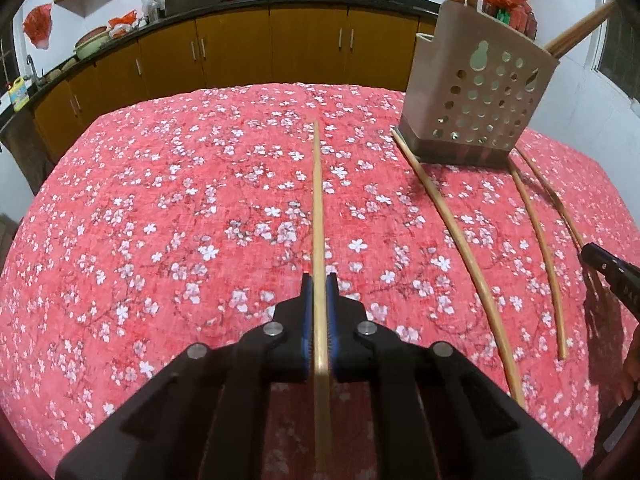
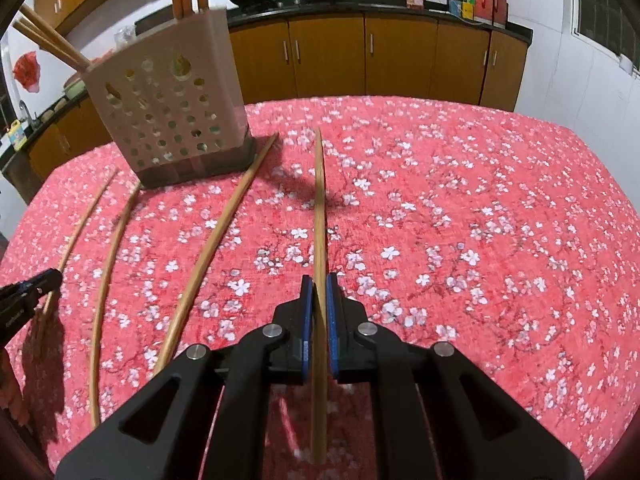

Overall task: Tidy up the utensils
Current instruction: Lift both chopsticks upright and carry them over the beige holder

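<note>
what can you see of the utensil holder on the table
The utensil holder is a pale beige plastic caddy with round drain holes and a gourd-shaped cutout, sitting upright in a dark drip tray on the pink floral tablecloth. Wooden chopsticks already stand and lean inside. A loose chopstick lies with its end against the tray.

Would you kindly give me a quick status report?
Left gripper and right gripper each shut on a chopstick. Holder upright. Three loose chopsticks on tablecloth.
</note>
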`<state>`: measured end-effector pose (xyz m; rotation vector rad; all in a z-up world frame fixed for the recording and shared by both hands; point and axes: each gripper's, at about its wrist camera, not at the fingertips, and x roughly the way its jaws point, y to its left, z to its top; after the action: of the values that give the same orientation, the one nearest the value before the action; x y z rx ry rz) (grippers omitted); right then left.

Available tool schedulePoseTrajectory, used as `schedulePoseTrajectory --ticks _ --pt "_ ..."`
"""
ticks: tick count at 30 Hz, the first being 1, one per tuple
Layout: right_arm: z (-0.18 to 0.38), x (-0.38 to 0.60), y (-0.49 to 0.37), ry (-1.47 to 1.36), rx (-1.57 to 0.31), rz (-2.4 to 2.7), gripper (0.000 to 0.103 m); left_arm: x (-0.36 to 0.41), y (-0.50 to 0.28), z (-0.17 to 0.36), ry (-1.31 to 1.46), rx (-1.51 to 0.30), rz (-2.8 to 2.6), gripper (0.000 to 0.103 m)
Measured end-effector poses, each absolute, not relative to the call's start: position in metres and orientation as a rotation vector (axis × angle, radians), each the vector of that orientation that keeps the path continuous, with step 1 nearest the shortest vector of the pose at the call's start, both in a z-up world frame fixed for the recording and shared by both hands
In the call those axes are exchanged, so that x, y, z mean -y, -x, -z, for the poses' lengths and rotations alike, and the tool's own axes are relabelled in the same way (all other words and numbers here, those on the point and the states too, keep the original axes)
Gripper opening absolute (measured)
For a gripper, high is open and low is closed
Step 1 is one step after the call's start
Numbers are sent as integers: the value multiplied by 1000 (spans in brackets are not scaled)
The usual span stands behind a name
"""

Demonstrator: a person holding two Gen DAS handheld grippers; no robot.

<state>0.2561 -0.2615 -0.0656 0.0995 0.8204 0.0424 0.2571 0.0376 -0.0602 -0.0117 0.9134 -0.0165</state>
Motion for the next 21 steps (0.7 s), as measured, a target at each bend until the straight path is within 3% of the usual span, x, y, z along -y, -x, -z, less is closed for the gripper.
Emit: schedulePoseTrajectory --ticks 21 --pt "-20 288 -226 -147 -583 -22 8 -42 -227 -33 14 -738 116 8"
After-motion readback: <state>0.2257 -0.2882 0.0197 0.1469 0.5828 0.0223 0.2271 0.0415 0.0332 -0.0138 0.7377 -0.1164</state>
